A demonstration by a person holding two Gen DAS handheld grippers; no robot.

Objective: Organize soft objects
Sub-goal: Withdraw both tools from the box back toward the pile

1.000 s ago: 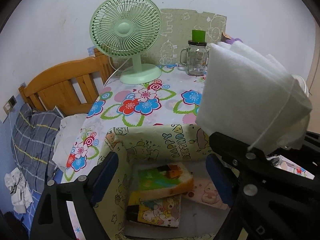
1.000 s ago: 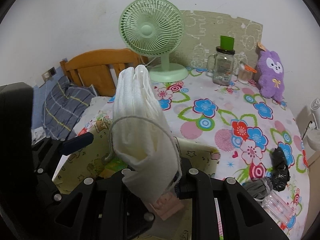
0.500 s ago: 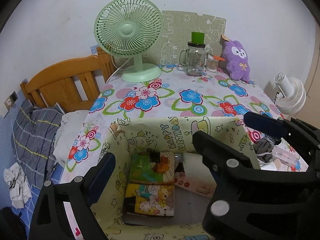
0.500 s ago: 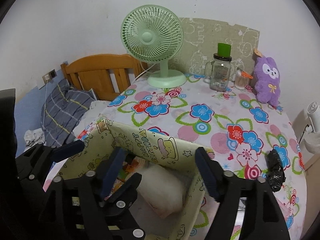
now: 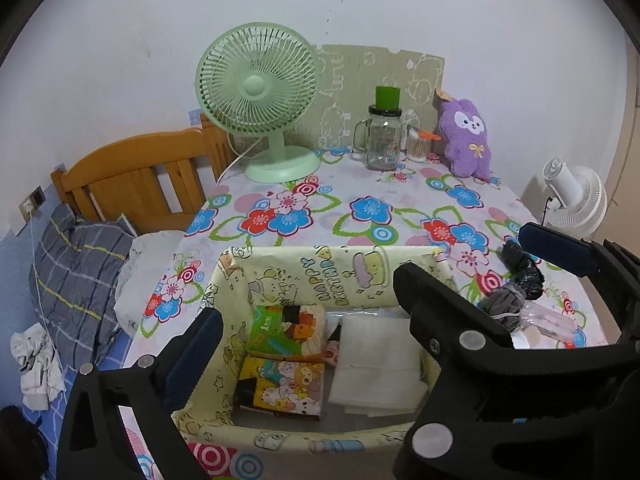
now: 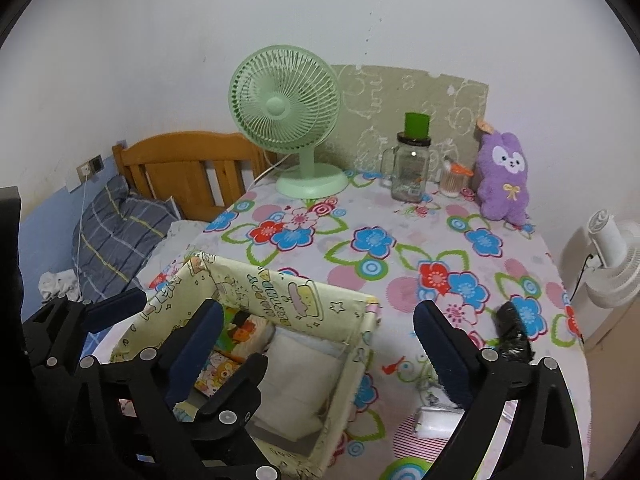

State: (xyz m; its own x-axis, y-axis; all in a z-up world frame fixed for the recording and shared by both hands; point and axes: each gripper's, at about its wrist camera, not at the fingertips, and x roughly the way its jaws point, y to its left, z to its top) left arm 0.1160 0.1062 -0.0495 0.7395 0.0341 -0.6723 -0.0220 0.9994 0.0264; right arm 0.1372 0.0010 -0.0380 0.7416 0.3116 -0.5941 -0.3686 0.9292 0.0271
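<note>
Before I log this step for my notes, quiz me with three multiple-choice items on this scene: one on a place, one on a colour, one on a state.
1. Where does the folded white cloth lie?
A. inside the fabric box
B. beside the fan
C. on the bed

2. What colour is the plush toy?
A. green
B. purple
C. yellow

3. How is the right gripper?
A. clamped on the cloth
B. holding the jar
C. empty, jaws apart

Answers: 1 A, the cloth rests on the box floor beside the picture packs. 2 B, its fur is purple. 3 C, its jaws are opening and nothing sits between them.
</note>
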